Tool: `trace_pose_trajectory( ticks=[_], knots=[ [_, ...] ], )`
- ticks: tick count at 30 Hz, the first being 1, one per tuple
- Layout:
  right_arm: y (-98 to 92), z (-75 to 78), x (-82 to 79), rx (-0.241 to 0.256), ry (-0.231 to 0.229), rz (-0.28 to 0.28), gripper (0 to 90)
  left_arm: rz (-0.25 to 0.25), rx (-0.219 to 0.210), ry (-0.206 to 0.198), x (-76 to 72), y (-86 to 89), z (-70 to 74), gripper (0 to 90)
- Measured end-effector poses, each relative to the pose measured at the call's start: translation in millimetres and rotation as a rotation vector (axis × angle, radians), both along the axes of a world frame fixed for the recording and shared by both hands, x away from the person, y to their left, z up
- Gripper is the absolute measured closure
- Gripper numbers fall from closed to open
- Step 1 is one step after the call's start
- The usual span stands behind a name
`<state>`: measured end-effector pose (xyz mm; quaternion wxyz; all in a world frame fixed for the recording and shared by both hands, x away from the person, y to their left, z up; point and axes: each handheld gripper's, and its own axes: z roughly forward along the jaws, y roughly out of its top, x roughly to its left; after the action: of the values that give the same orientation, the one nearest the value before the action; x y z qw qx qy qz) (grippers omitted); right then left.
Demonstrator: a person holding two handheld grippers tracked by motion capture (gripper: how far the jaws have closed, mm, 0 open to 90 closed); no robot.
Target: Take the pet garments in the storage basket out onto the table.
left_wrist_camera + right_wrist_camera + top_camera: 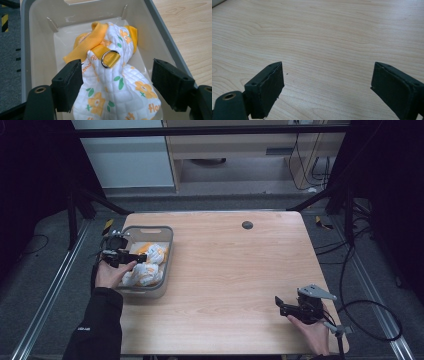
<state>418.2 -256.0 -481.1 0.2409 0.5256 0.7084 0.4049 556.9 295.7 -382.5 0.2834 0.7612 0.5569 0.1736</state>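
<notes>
Hovering wide open with left tongs (117,82) astride white flowered quilted cloth (117,85), yellow-strapped, in bin (167,240) near counter's left edge; idling right tongs (327,85) open, empty.

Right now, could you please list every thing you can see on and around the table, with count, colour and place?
Table: one, light wood, centre of the high view.
Bin: one, grey plastic, on the table's left part.
Quilted cloth item: one, white with orange flowers and green leaves, inside the bin.
Strap: one, orange, lying over the cloth item.
D-ring: one, silver metal, on an orange strap loop.
Round cap: one, dark, near the table's far edge.
Cables: several, black, on the floor right of the table.
Left claw: one, black, open over the bin.
Right claw: one, black, open, over the table's near right part.
Hands: two, one holding each claw.
</notes>
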Motion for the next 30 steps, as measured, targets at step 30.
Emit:
trace_pose_trajectory(
  ticks=[30],
  knots=[
    [1.7,-3.2,2.2,-0.02,0.019,0.013,10.9,-0.022,-0.015,0.218,12.4,-4.4,-31.9,42.5]
  ],
)
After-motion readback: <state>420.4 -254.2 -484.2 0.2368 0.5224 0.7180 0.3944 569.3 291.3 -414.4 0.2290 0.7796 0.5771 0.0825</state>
